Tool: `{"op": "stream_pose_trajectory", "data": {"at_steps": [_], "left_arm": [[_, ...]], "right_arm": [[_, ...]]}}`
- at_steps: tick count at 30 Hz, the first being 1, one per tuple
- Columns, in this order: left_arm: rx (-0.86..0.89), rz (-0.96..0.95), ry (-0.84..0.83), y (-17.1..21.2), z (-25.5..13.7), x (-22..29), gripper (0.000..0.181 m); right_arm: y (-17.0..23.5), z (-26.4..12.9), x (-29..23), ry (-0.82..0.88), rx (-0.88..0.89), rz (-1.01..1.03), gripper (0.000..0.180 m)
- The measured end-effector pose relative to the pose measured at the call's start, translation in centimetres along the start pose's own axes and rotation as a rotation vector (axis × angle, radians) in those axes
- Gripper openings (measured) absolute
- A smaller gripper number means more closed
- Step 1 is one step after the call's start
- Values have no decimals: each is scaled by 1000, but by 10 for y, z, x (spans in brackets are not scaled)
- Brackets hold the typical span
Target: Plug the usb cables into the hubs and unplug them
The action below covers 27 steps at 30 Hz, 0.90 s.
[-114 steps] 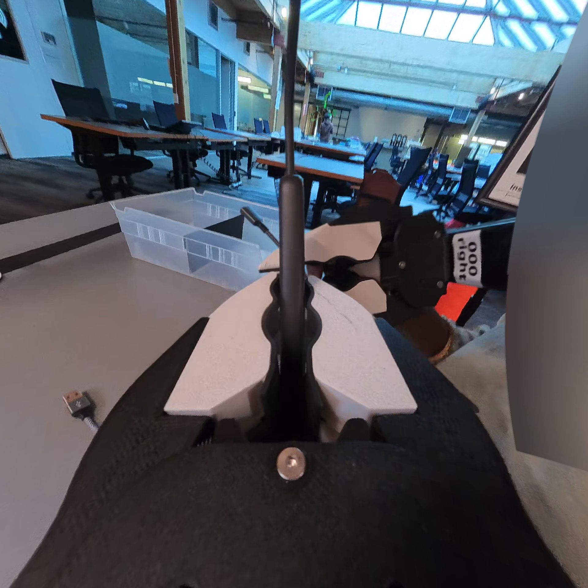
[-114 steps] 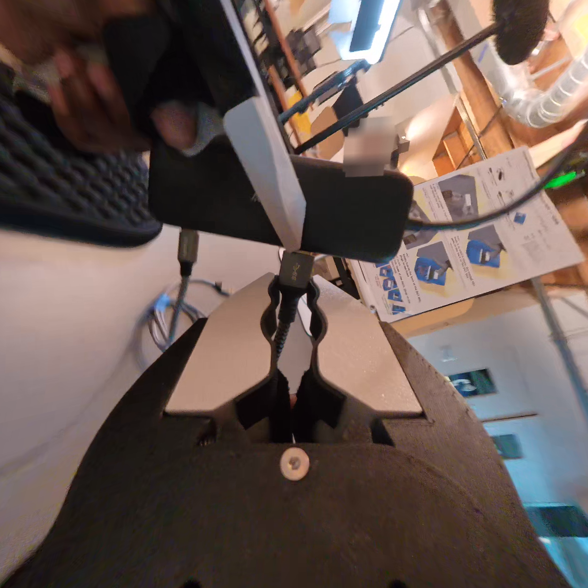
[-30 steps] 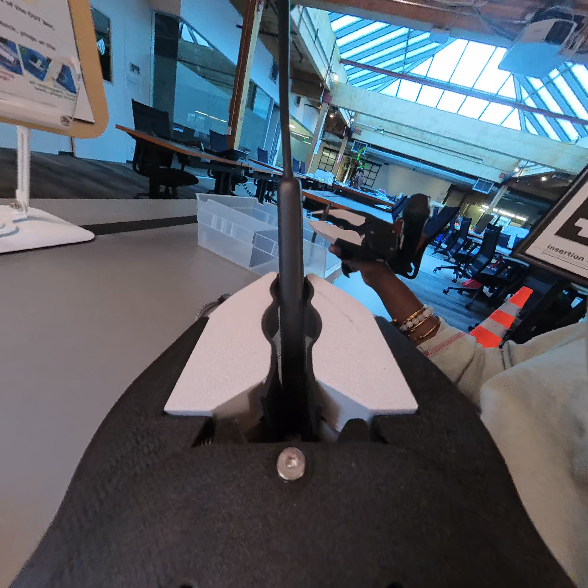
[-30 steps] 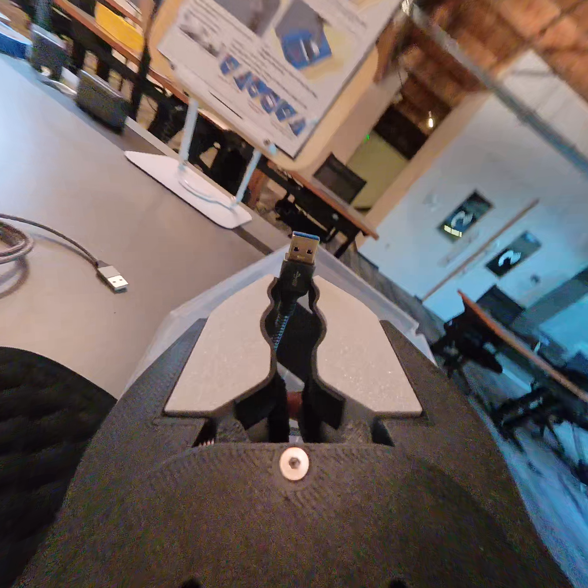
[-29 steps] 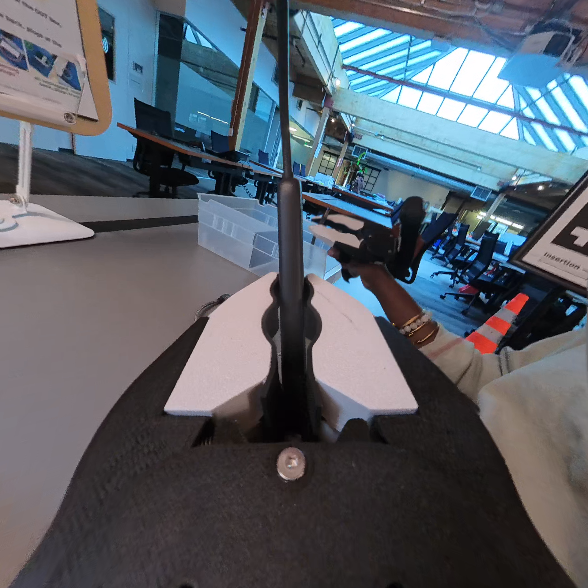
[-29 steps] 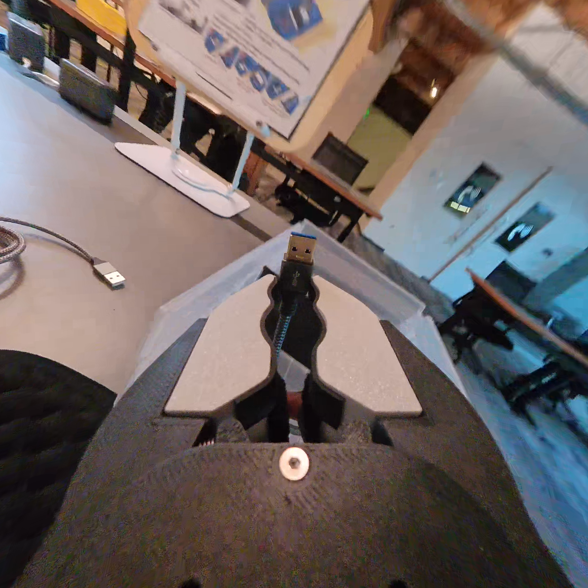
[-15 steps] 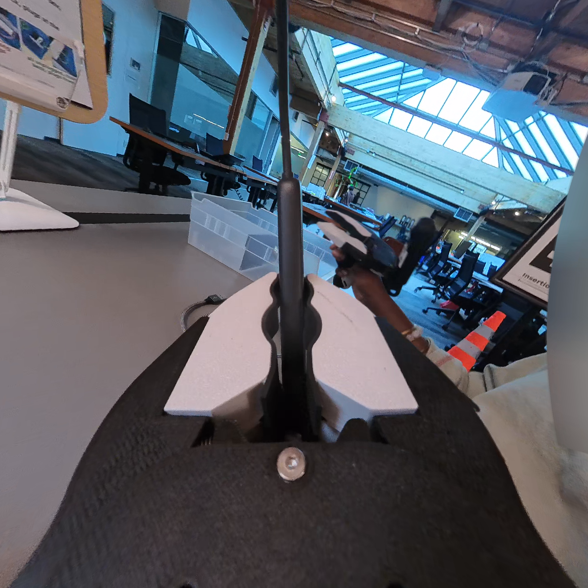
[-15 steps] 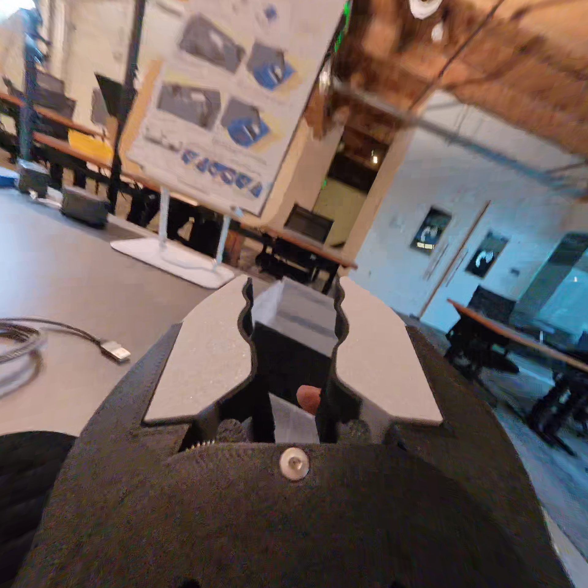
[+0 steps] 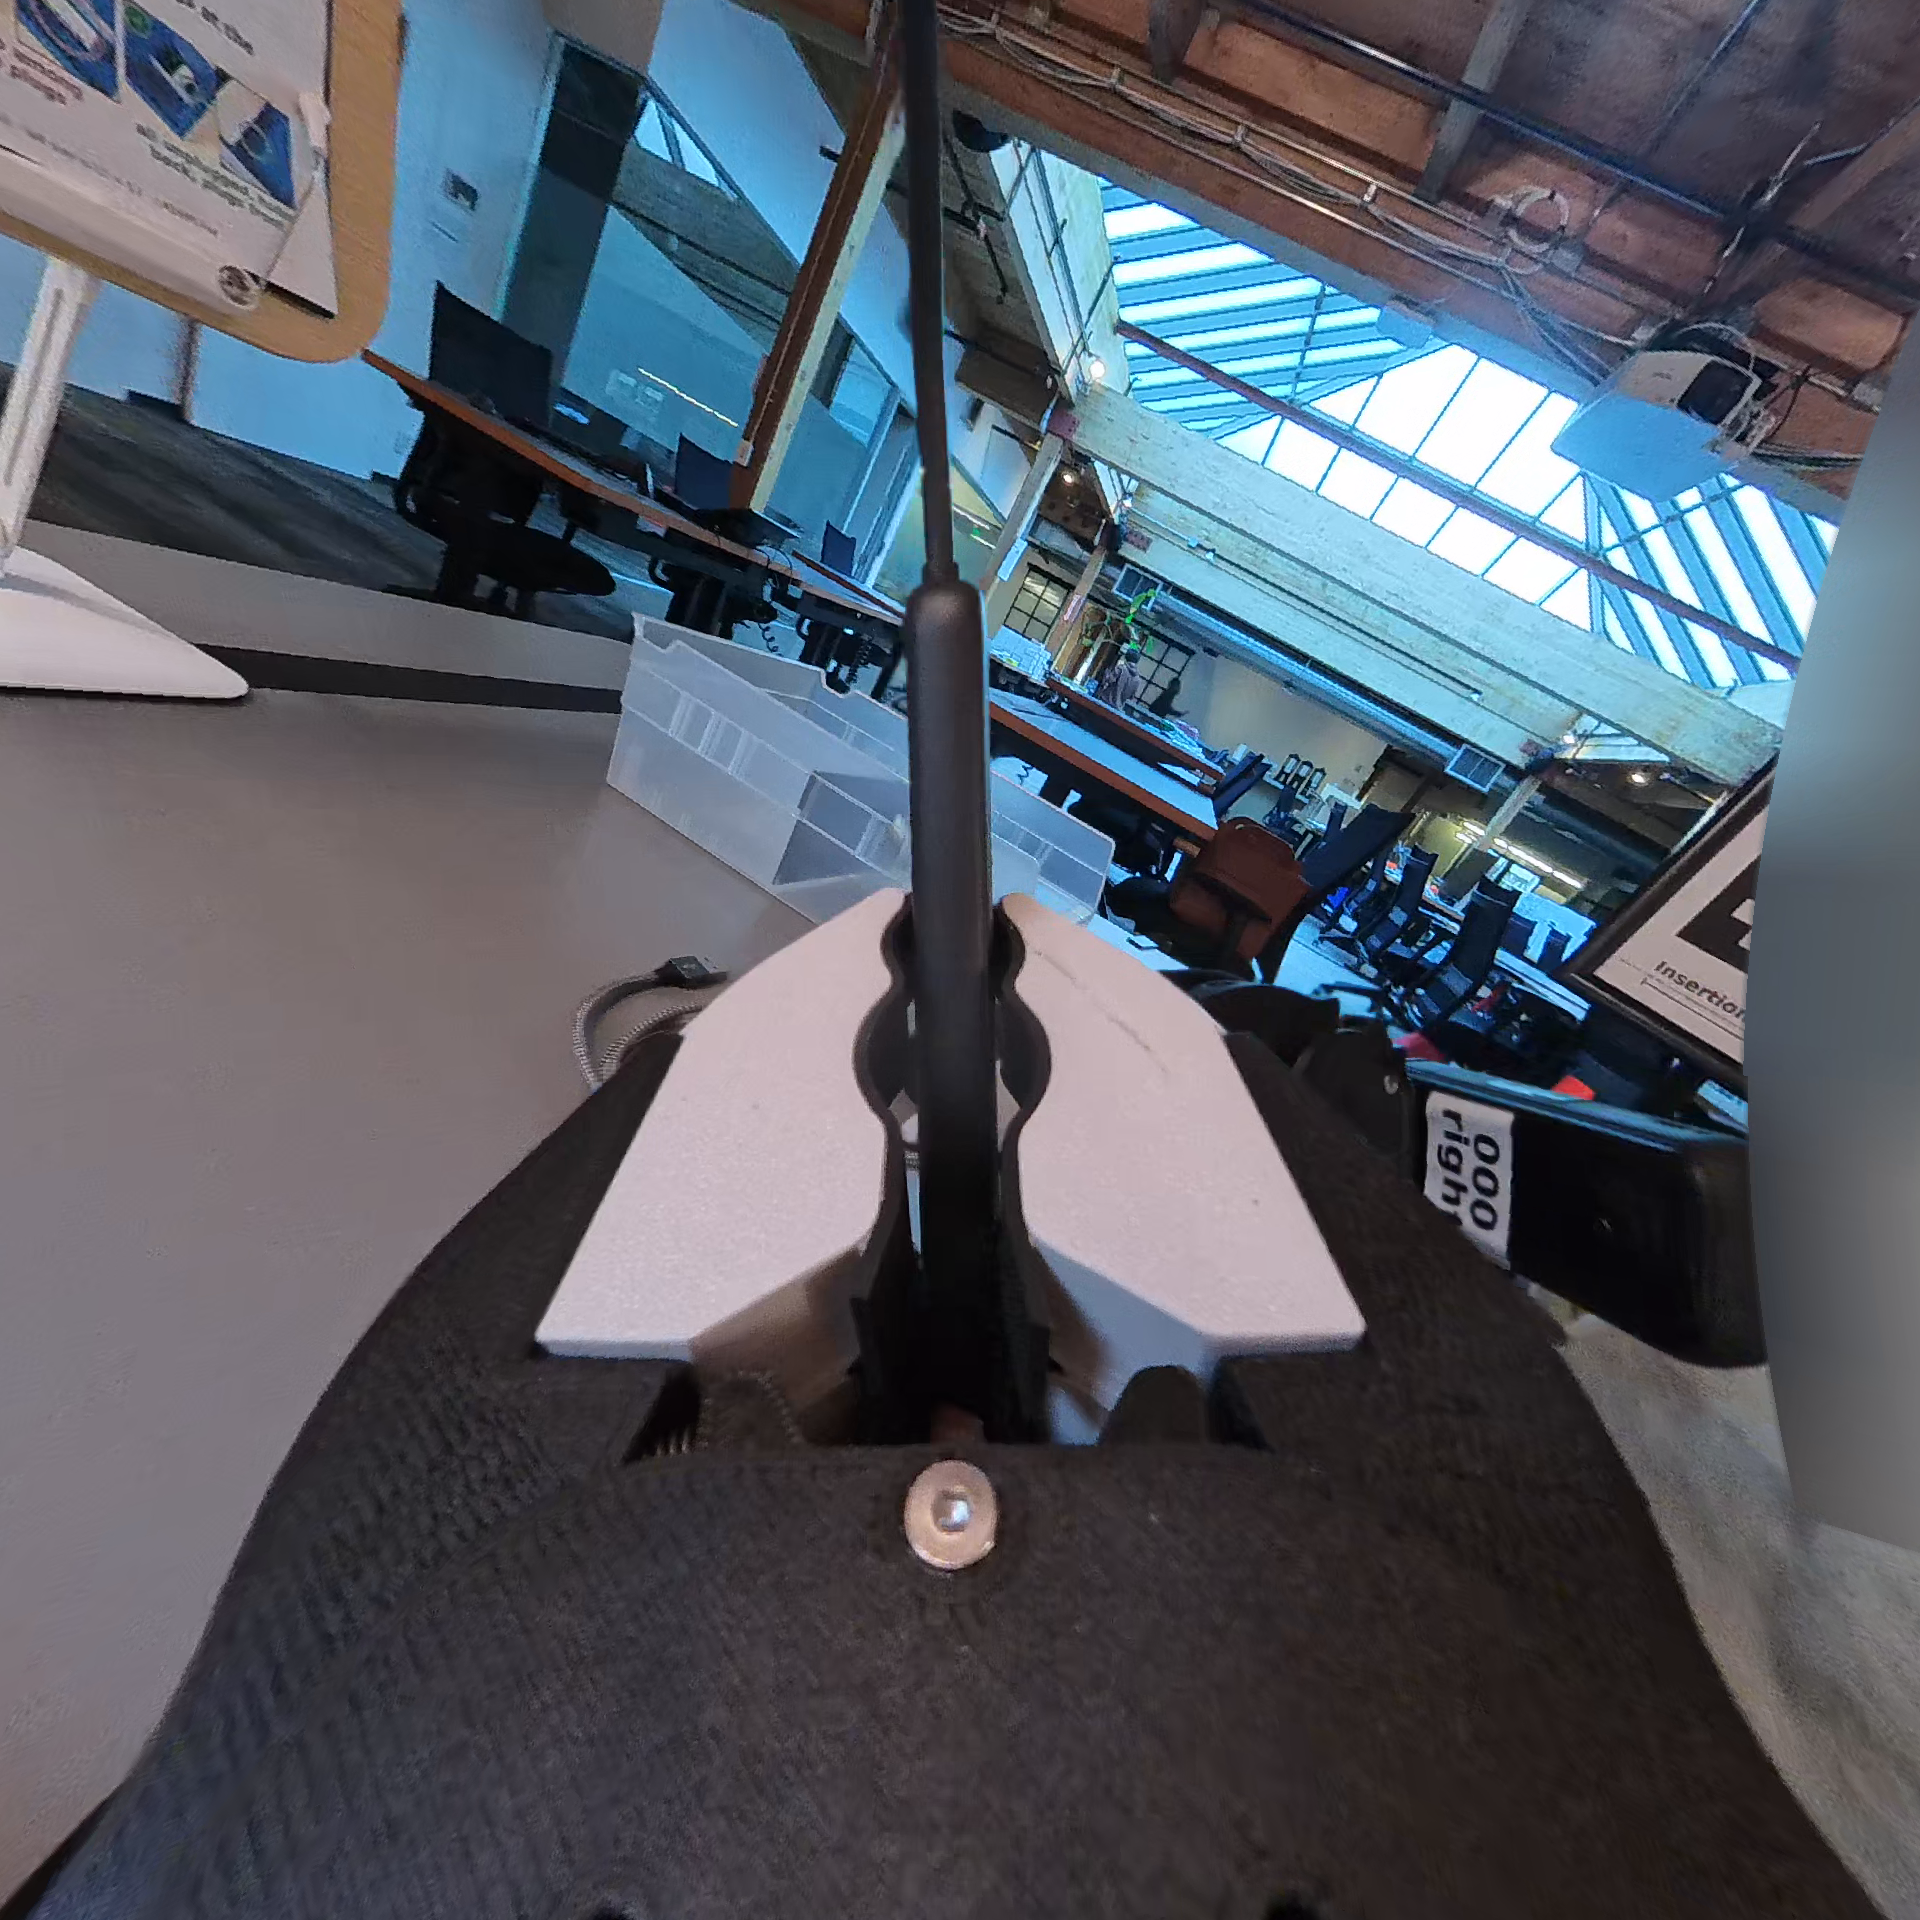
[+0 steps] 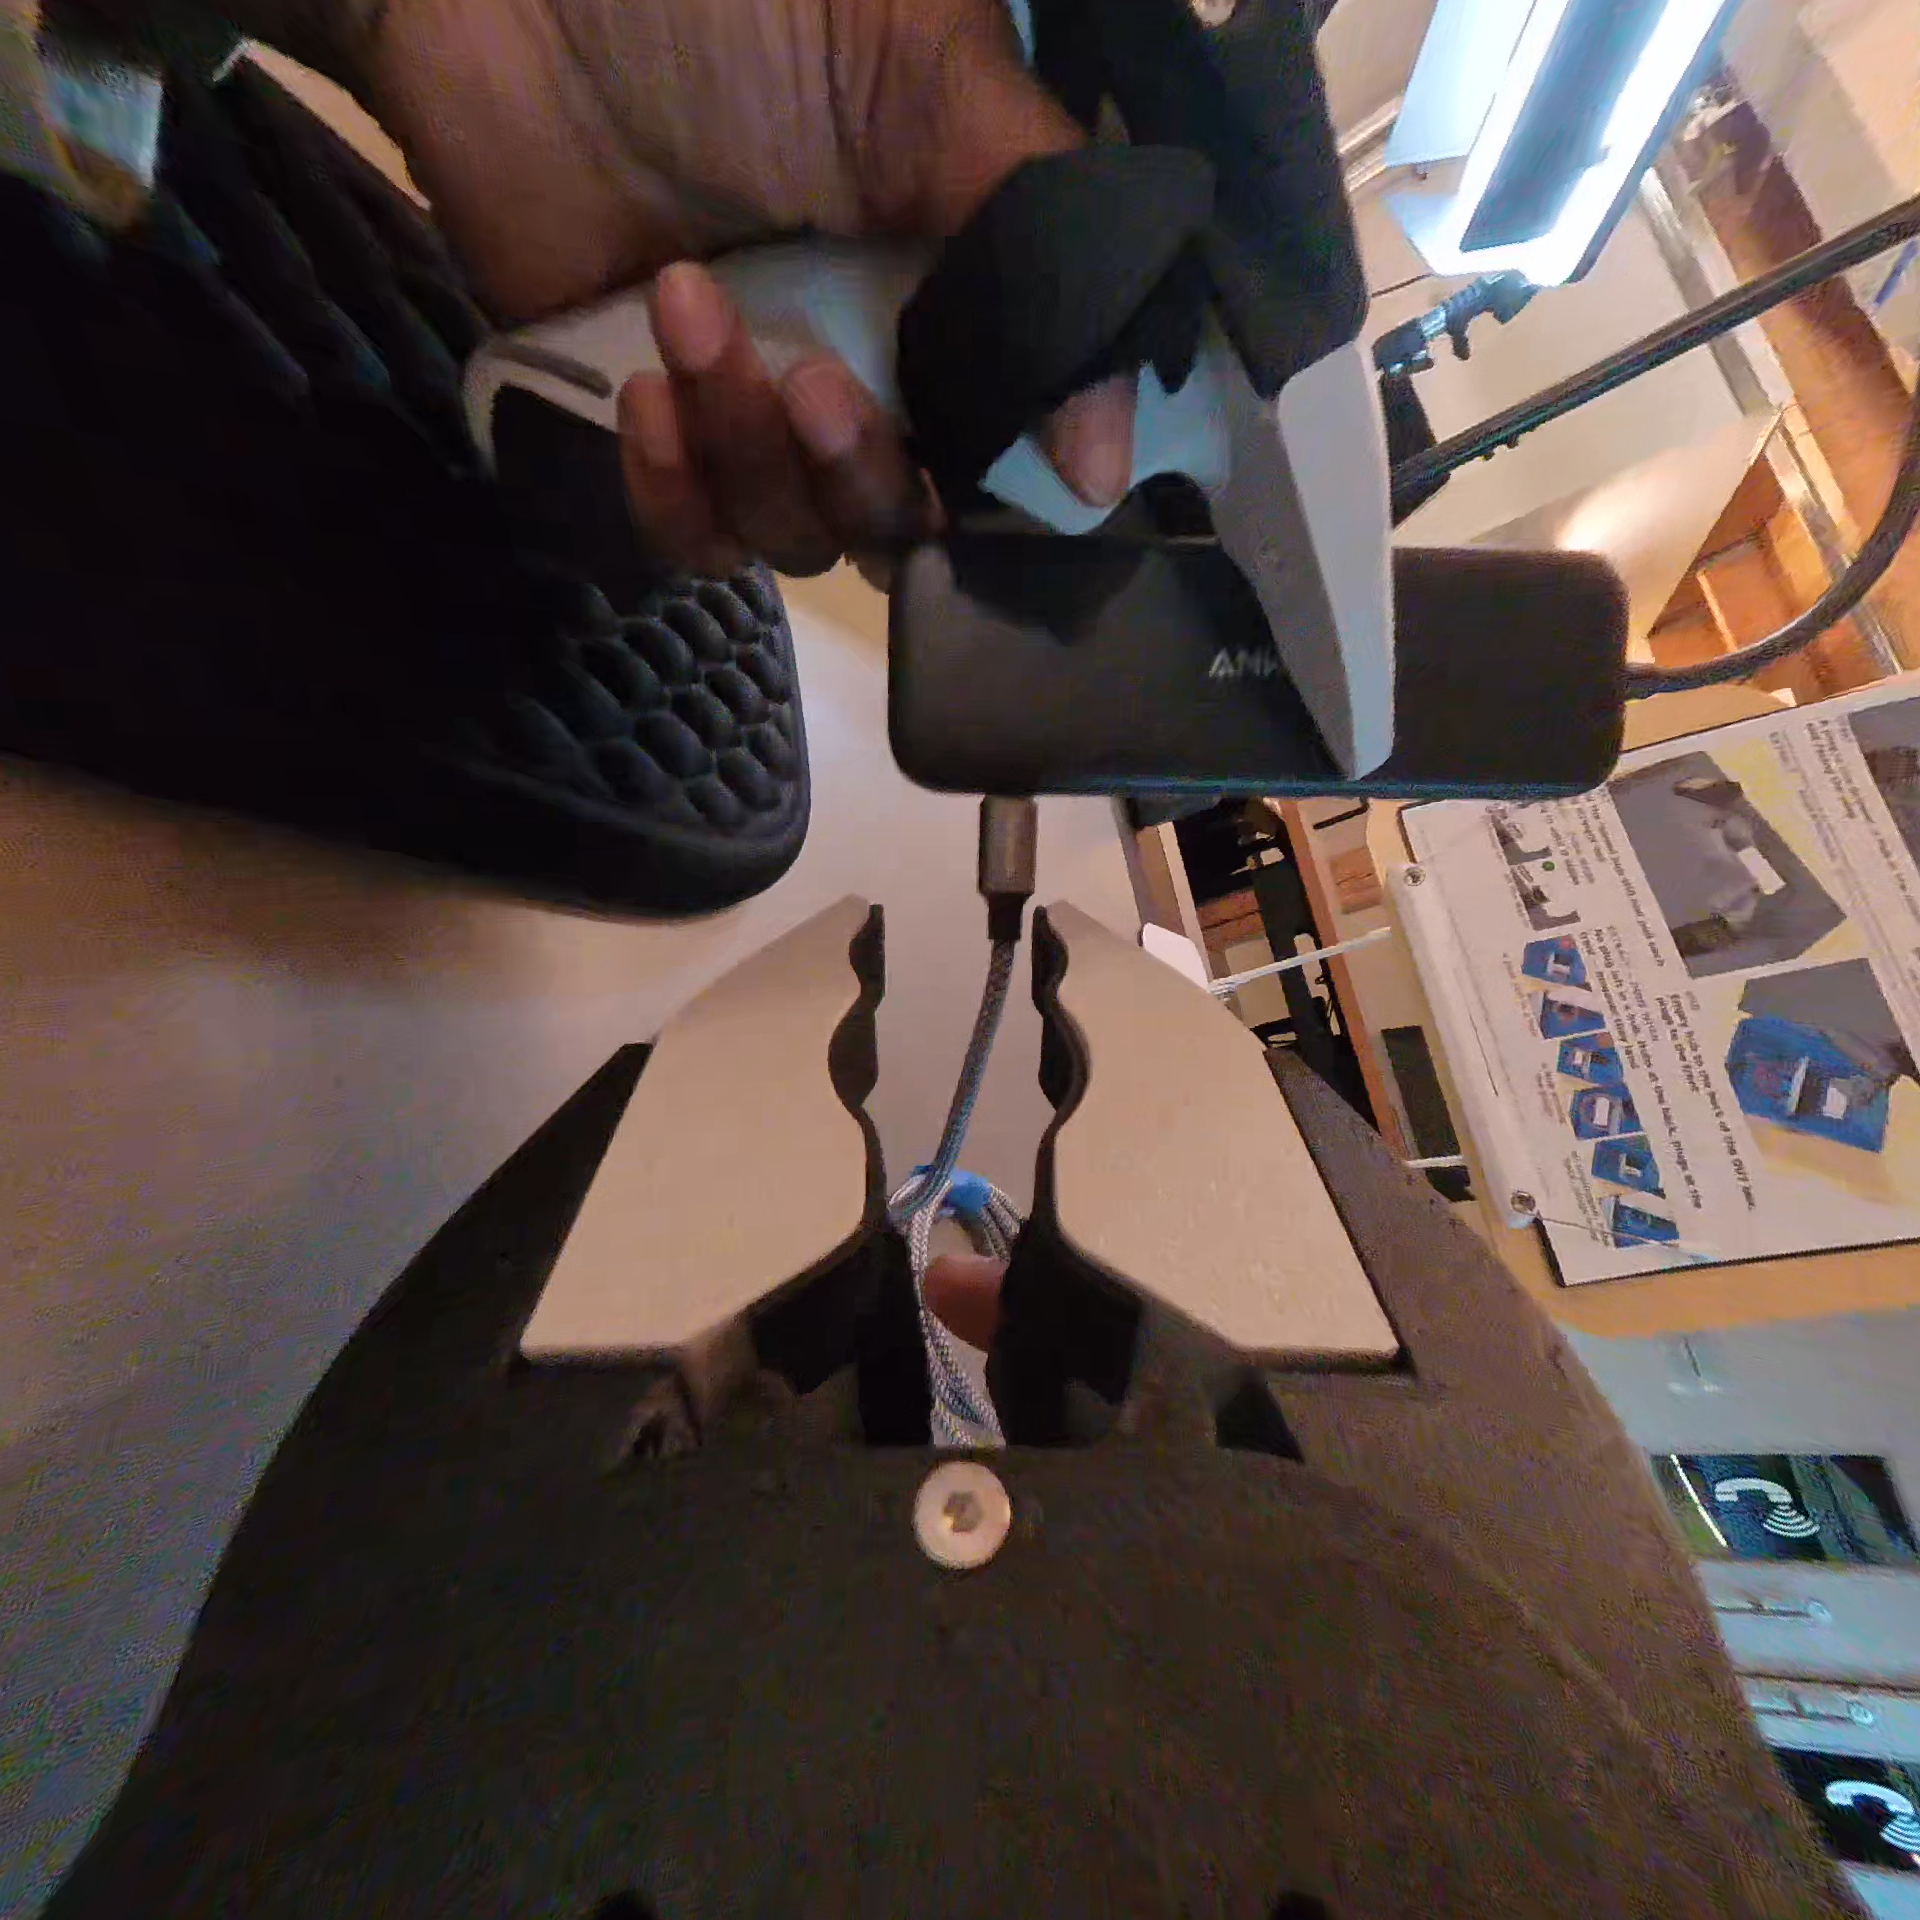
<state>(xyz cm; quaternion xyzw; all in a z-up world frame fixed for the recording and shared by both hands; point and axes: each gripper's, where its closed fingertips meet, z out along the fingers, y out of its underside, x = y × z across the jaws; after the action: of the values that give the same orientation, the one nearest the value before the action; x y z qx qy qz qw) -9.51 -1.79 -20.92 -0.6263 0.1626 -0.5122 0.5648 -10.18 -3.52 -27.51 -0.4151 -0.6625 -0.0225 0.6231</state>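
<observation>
Between the parted right fingers [image 10: 727, 1122] — gripping nothing — runs the hub-plugged cable [image 10: 971, 1081].

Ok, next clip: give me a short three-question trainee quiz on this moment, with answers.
1. True or false: the right tongs are clamped on the silver braided USB cable.
2. What do the left tongs grip? A) the flat black USB hub B) a red mug C) nothing
3. Fill in: the cable's metal plug is ___ the hub.
Key: 1 false, they are open around it; 2 A; 3 plugged into.
</observation>
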Motion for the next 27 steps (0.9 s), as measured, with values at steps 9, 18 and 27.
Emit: {"op": "stream_pose_trajectory", "data": {"at_steps": [9, 18, 27], "left_arm": [[-55, 120, 74, 11, 7, 19, 24], [-178, 224, 55, 28, 12, 24, 14], [-213, 230, 2, 31, 11, 15, 12]], "right_arm": [[-7, -10, 17, 106, 59, 73, 10], [-6, -20, 34, 213, 83, 100, 10], [1, -14, 33, 200, 12, 70, 11]]}}
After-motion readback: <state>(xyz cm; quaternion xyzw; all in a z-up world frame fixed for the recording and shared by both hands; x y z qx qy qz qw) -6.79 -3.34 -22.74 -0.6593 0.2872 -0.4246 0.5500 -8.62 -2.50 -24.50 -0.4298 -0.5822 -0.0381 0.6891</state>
